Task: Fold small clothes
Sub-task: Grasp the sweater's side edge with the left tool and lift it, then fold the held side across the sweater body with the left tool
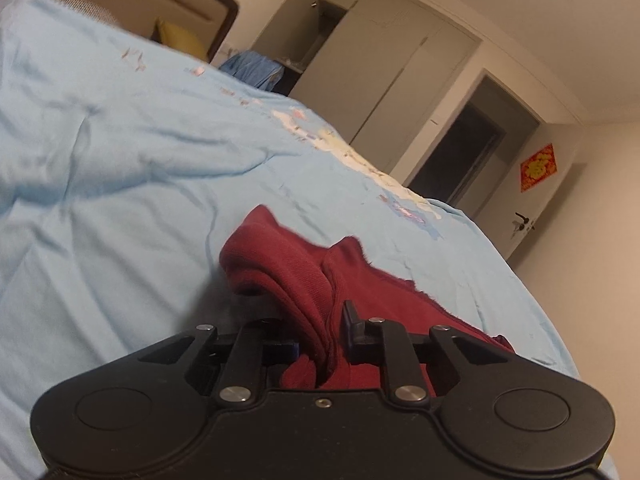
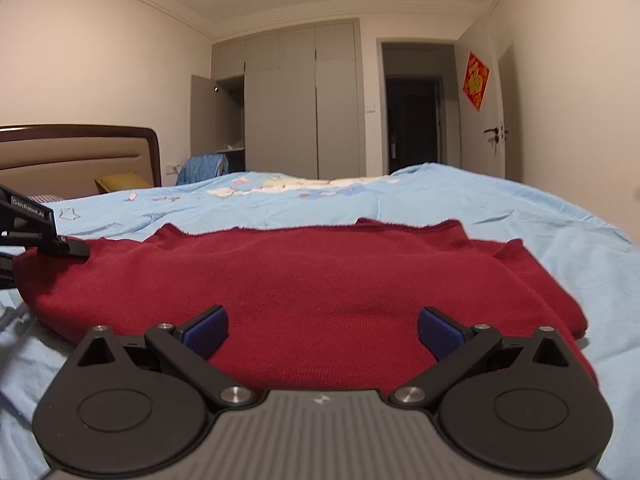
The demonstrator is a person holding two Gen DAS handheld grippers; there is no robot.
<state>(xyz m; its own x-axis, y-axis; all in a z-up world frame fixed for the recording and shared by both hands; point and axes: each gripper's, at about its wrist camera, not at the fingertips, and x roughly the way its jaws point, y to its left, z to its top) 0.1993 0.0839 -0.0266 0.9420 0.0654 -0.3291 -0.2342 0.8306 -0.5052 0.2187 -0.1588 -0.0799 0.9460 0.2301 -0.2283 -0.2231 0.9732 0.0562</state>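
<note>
A dark red knit garment [image 2: 312, 276] lies spread on the light blue bedcover [image 2: 500, 208]. My right gripper [image 2: 322, 330] hovers open over its near edge, blue pads wide apart, nothing between them. In the left wrist view my left gripper [image 1: 320, 334] is shut on a bunched fold of the red garment [image 1: 288, 272], lifted a little off the bedcover [image 1: 120, 184]. From the right wrist view the left gripper [image 2: 74, 249] shows at the far left, at the garment's left corner.
A wooden headboard [image 2: 80, 152] and a yellow pillow [image 2: 120, 182] stand at the bed's left end. Beyond the bed are grey wardrobes [image 2: 300, 100] with one door ajar, blue cloth [image 2: 204, 168] piled by them, and a dark doorway [image 2: 414, 120].
</note>
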